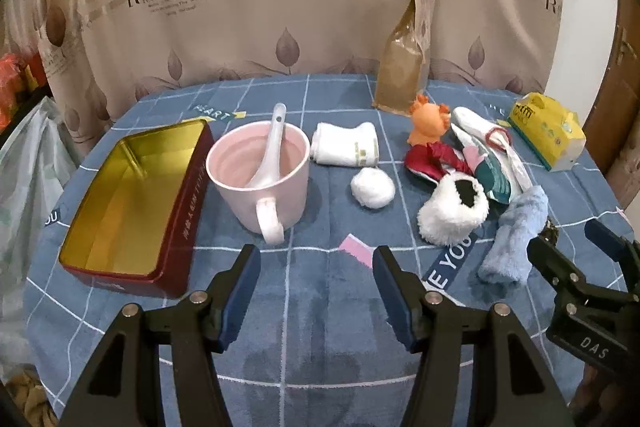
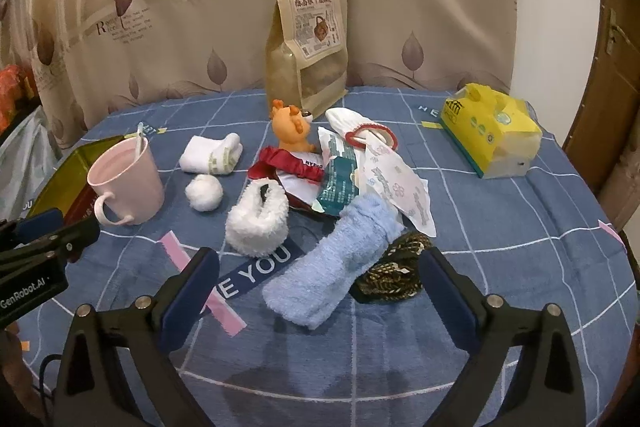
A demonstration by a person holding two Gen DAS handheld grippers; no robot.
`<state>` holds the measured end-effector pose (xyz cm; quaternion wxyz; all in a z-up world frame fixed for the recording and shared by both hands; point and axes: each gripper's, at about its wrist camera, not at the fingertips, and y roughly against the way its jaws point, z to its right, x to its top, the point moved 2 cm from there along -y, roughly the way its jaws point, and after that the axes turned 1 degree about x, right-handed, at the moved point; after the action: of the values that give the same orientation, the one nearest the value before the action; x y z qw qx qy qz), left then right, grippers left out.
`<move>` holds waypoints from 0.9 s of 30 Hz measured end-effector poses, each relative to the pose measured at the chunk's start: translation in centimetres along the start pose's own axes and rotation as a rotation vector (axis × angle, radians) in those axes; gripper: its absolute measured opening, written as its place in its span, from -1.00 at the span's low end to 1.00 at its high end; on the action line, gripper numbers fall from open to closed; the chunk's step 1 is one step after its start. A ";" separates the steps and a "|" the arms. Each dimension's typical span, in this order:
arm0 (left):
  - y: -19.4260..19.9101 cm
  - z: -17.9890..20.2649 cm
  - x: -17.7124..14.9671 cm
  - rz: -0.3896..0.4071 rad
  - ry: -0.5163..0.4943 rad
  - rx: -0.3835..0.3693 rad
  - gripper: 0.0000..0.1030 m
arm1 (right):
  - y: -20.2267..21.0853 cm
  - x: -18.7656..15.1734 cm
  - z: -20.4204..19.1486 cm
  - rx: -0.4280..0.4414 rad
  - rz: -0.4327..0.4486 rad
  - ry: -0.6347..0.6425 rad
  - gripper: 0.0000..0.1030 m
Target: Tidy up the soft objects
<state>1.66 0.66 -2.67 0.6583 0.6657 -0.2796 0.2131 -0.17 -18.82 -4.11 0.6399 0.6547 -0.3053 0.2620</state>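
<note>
Soft things lie on the blue checked tablecloth: a folded white sock (image 1: 346, 146) (image 2: 211, 155), a white fluffy ball (image 1: 373, 187) (image 2: 204, 192), a white fluffy sock (image 1: 454, 211) (image 2: 258, 219), a light blue fuzzy sock (image 1: 514, 237) (image 2: 336, 263), a red cloth (image 1: 430, 161) (image 2: 286, 163) and an orange plush toy (image 1: 430, 121) (image 2: 290, 127). An open red tin with gold inside (image 1: 132, 203) stands at the left. My left gripper (image 1: 316, 291) is open and empty, above the cloth in front of the pink mug (image 1: 264, 175). My right gripper (image 2: 320, 303) is open, its fingers on either side of the blue sock's near end.
The pink mug holds a white spoon (image 1: 270, 147). A brown snack pouch (image 2: 308, 43) stands at the back. A yellow tissue pack (image 2: 492, 129) lies at the right. Flat packets (image 2: 360, 179) and a dark patterned band (image 2: 396, 267) lie among the soft things. Curtains hang behind the table.
</note>
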 end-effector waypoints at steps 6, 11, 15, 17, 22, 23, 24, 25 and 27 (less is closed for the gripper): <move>-0.2 0.1 -0.1 -0.012 -0.009 0.003 0.16 | -0.3 0.0 -0.1 0.005 -0.011 0.004 0.89; -0.4 0.0 -0.1 -0.024 -0.013 -0.001 0.16 | -0.4 -0.1 -0.2 0.002 -0.013 0.006 0.88; -0.2 0.0 0.0 -0.018 -0.015 0.002 0.16 | -0.4 0.0 -0.3 0.004 -0.013 0.009 0.88; -0.1 -0.1 0.0 -0.015 -0.008 -0.005 0.16 | -0.5 -0.1 -0.5 0.005 -0.014 0.013 0.88; 0.0 -0.2 0.1 -0.014 -0.003 0.005 0.16 | -0.5 -0.2 -0.6 0.017 -0.021 0.017 0.87; -0.1 -0.2 0.1 -0.015 -0.003 0.007 0.16 | -0.5 -0.2 -0.7 0.018 -0.022 0.017 0.87; -0.1 -0.2 0.1 -0.017 -0.003 0.009 0.16 | -0.5 -0.2 -0.7 0.022 -0.022 0.016 0.87; -0.1 -0.2 0.1 -0.017 -0.003 0.009 0.16 | -0.5 -0.1 -0.6 0.024 -0.022 0.014 0.87; 0.1 -0.3 0.1 -0.016 -0.002 0.012 0.16 | -0.4 -0.1 -0.6 0.023 -0.021 0.013 0.87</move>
<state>1.71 0.92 -2.55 0.6557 0.6720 -0.2738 0.2087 0.05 -18.26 -4.44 0.6370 0.6635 -0.2911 0.2632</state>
